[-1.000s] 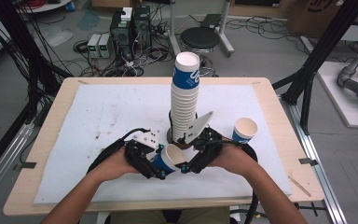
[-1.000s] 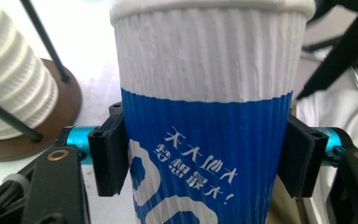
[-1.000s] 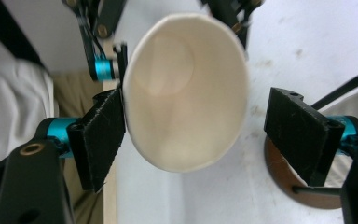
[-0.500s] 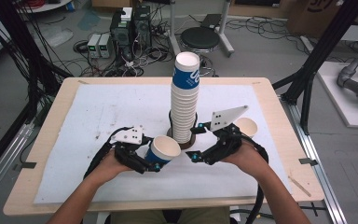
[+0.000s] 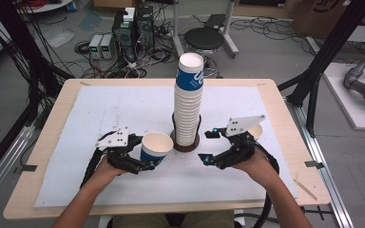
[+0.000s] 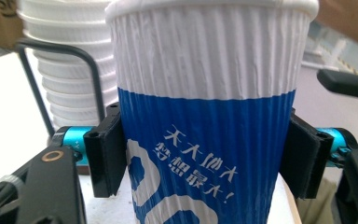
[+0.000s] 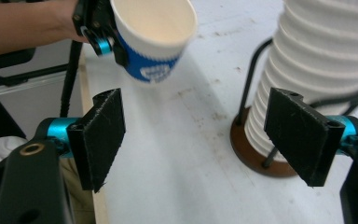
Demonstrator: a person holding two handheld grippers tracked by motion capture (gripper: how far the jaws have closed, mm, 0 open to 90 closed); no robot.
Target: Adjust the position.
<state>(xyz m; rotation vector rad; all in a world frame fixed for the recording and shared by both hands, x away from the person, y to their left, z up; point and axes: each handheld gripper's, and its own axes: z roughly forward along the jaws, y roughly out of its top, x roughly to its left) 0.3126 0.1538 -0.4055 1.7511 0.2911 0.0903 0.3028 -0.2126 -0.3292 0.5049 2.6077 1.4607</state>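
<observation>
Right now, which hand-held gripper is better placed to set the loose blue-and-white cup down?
Left. The left hand-held gripper has the cup between its pads, just opening; the right hand-held gripper stands open, nothing between its pads.

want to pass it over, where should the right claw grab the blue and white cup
Grip the paper cup on its ribbed white upper band just under the rim, coming from the side facing the right claw. The left claw already flanks the blue lower half, and the wall widens upward.

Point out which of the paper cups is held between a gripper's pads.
The blue-and-white cup in the left gripper, left of the tall stack. Its jaws have just been opening around it. The cup behind the right gripper stands free.
</observation>
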